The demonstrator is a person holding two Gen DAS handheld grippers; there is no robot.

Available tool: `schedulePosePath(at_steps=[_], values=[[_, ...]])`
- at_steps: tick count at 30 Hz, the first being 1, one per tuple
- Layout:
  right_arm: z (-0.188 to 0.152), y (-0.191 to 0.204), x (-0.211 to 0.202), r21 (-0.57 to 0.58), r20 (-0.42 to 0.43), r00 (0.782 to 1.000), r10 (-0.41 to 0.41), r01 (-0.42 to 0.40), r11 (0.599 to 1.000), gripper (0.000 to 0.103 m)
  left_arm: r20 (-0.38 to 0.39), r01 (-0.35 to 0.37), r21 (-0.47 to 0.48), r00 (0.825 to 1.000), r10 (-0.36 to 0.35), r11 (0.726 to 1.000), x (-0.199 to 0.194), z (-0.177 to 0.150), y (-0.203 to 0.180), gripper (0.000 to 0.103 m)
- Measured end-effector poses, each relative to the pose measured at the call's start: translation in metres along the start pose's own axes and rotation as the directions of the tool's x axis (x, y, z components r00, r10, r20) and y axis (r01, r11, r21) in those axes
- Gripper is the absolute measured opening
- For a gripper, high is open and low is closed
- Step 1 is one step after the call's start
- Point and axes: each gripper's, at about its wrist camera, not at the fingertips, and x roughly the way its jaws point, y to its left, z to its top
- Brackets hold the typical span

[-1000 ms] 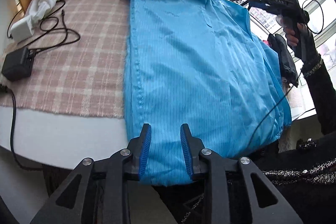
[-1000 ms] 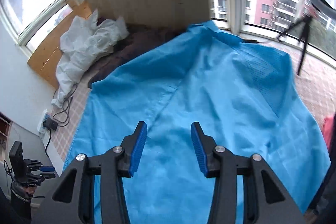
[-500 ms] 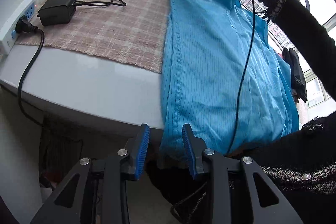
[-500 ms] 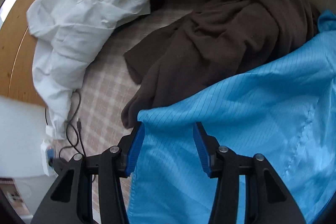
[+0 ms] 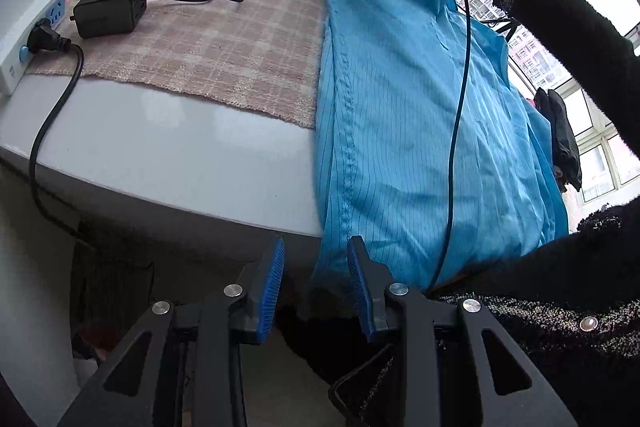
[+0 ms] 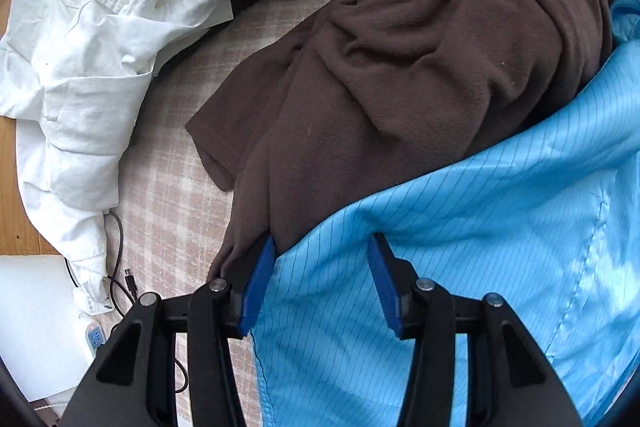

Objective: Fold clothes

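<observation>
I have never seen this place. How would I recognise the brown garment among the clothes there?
Start from the pink plaid mat that covers the table. On its far side three garments lie close together: the blue striped coat, spread flat, a crumpled white shirt, and between them the brown garment. It is the only dark one, fleecy and bunched, with its edge tucked under the blue coat's corner.

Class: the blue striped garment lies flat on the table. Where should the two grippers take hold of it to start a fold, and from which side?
Probably its two left-edge corners. The blue garment hangs off the near table edge, so the left gripper can pinch that hem from below; the right gripper takes the far corner beside the brown garment, coming from above.
</observation>
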Motion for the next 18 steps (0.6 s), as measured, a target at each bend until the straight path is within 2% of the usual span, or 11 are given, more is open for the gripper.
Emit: schedulePosePath(at_steps=[2,4,8,10,13,18], values=[[-0.004,-0.002,-0.001,-0.01,0.0,1.0,0.018,-0.018,1.0,0.019,-0.002,0.01,-0.005,1.0,-0.01,1.0,0.002,-0.001,0.0,0.031],[-0.007,-0.003,-0.002,-0.019,0.001,0.999,0.037,-0.037,0.999,0.007,-0.009,0.017,-0.008,1.0,-0.017,1.0,0.005,-0.004,-0.001,0.031],[-0.017,-0.007,-0.014,-0.044,0.02,0.997,0.078,-0.077,0.996,0.004,-0.02,0.025,0.004,0.999,-0.025,1.0,0.006,-0.008,-0.007,0.033],[-0.022,-0.009,-0.023,-0.058,0.034,0.994,0.099,-0.097,0.994,0.003,-0.011,0.023,0.02,1.0,-0.023,1.0,0.004,-0.008,-0.011,0.046],[-0.011,-0.012,-0.037,-0.075,0.048,0.991,0.123,-0.119,0.99,0.003,-0.004,0.008,0.049,1.0,-0.008,0.999,0.005,-0.004,-0.016,0.047],[-0.014,-0.017,-0.067,-0.101,0.077,0.984,0.158,-0.15,0.984,0.003,-0.012,-0.005,0.092,1.0,0.006,0.996,0.015,0.007,-0.021,0.047]])
